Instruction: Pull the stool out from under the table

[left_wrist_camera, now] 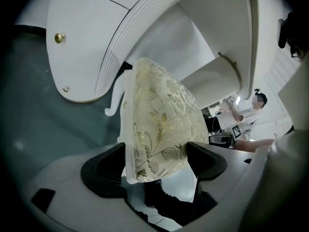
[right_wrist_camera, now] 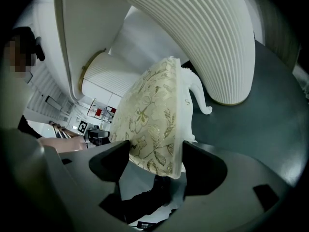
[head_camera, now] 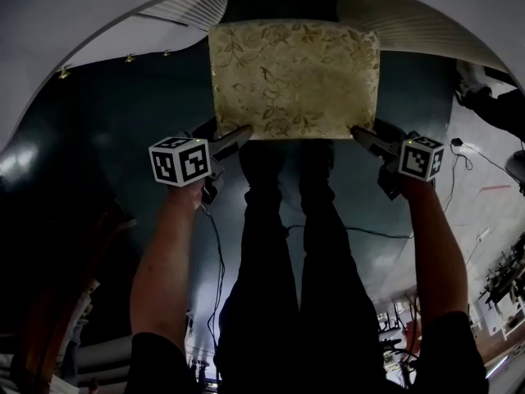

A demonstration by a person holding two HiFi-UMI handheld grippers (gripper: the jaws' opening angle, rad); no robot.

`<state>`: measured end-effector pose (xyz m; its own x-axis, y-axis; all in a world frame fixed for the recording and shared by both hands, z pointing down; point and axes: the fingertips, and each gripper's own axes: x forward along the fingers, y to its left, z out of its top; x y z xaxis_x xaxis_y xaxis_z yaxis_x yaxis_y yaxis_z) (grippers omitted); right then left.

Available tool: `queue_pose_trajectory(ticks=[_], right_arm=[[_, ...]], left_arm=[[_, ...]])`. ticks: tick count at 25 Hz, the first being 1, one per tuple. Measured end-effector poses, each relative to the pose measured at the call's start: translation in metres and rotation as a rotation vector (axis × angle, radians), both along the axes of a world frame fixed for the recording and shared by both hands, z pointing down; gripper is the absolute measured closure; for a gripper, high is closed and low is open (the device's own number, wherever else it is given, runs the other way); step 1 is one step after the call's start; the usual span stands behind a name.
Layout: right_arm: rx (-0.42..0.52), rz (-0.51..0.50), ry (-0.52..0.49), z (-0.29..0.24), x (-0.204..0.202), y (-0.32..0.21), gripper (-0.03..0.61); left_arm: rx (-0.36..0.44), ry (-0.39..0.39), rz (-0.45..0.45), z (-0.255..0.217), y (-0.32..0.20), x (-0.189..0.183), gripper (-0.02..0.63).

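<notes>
Floor (head_camera: 98, 138): dark teal and glossy, with faint reflections. Over it stands the white table (head_camera: 82, 23), which has a smooth curved top, two ribbed pedestals (head_camera: 193, 6) with fine vertical fluting, and small gilt studs (left_wrist_camera: 59, 37) on a flat white panel.

The person stands at the table's edge, dark-trousered legs (head_camera: 287, 261) running straight down the middle of the head view. The left forearm (head_camera: 168, 253) and right forearm (head_camera: 435, 245) reach forward and down, roughly parallel, one on each side of the legs. Each tool tilts downward and slightly inward to a near corner of the stool.

Stool (head_camera: 294, 76): a square padded seat in cream-gold brocade with a leaf-and-flower pattern and a metallic sheen. Under the cushion is a white moulded frame on curved white stool legs (left_wrist_camera: 113, 100) ending in small scrolled feet. It sits directly in front of the person. Its far edge lies between the pedestals near the table's rim, and most of the seat is clear of the top.

Left gripper (head_camera: 238, 136): jaws spread wide and clamped on the near left corner — white frame edge against one black pad, cushion against the other, the seat filling the gap.

Right gripper (head_camera: 361, 135): the same hold on the near right corner — brocade and frame are wedged between both pads, and the corner's tip hangs just below them.
</notes>
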<state>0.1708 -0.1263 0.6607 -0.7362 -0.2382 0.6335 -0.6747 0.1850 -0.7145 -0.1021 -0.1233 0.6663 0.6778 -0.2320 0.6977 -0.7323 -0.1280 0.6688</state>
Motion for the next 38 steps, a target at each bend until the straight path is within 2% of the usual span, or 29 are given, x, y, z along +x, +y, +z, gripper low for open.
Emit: queue_pose_trajectory(ticks=[12, 17, 23, 27, 31, 38], right_arm=[[-0.088, -0.043, 0.02, 0.002, 0.001, 0.002, 0.282], [-0.121, -0.03, 0.016, 0.001, -0.004, 0.001, 0.282], [-0.081, -0.04, 0.058, 0.0, 0.004, -0.001, 0.282], [-0.085, -0.066, 0.044, -0.001, 0.0, -0.003, 0.282], [-0.091, -0.041, 0.049, 0.0, 0.0, -0.002, 0.282], [-0.129, 0.007, 0.067, -0.001, 0.001, 0.008, 0.282]], left_arm=[[-0.075, -0.025, 0.028, -0.002, 0.0, 0.0, 0.213], [-0.099, -0.051, 0.032, -0.003, -0.002, -0.001, 0.213], [-0.097, -0.028, 0.027, 0.0, 0.002, 0.002, 0.213], [-0.084, -0.017, 0.015, 0.002, 0.005, 0.003, 0.213], [-0.057, -0.023, 0.012, 0.001, -0.002, 0.0, 0.215], [-0.106, -0.004, 0.068, -0.002, -0.003, -0.001, 0.213]])
